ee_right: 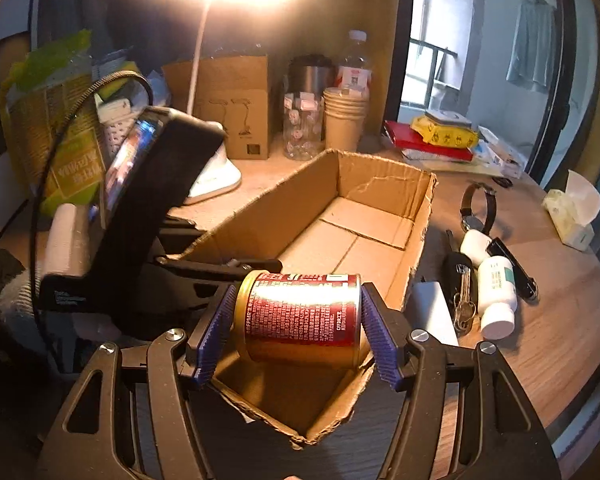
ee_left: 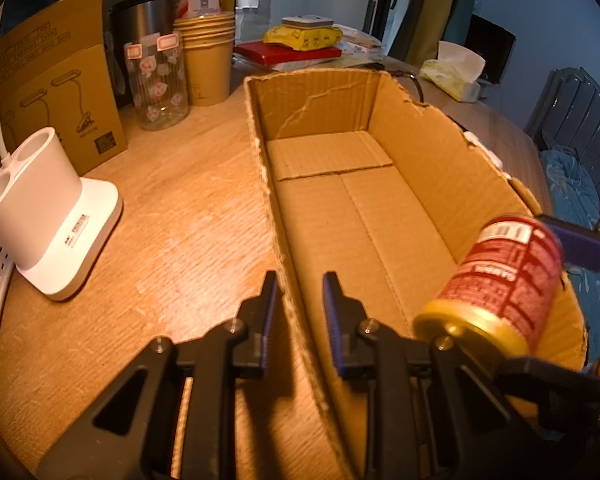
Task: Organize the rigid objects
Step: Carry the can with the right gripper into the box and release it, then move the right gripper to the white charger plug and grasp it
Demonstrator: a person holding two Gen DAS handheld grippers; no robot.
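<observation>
An open cardboard box (ee_left: 340, 208) lies on the wooden table; it also shows in the right wrist view (ee_right: 364, 232). My right gripper (ee_right: 298, 322) is shut on a red and gold can (ee_right: 300, 316), held on its side above the box's near end. The can also shows in the left wrist view (ee_left: 500, 280) at the box's right wall. My left gripper (ee_left: 300, 316) straddles the box's left wall, one finger on each side, with the jaws close around it. Whether the pads touch the cardboard is unclear.
Right of the box lie a white bottle (ee_right: 498, 296), keys (ee_right: 464, 300), a watch (ee_right: 478, 208) and a black pen-like object (ee_right: 512, 264). A white lamp base (ee_left: 56, 220), a glass jar (ee_left: 156, 80), paper cups (ee_left: 208, 60) and books (ee_left: 296, 46) stand behind.
</observation>
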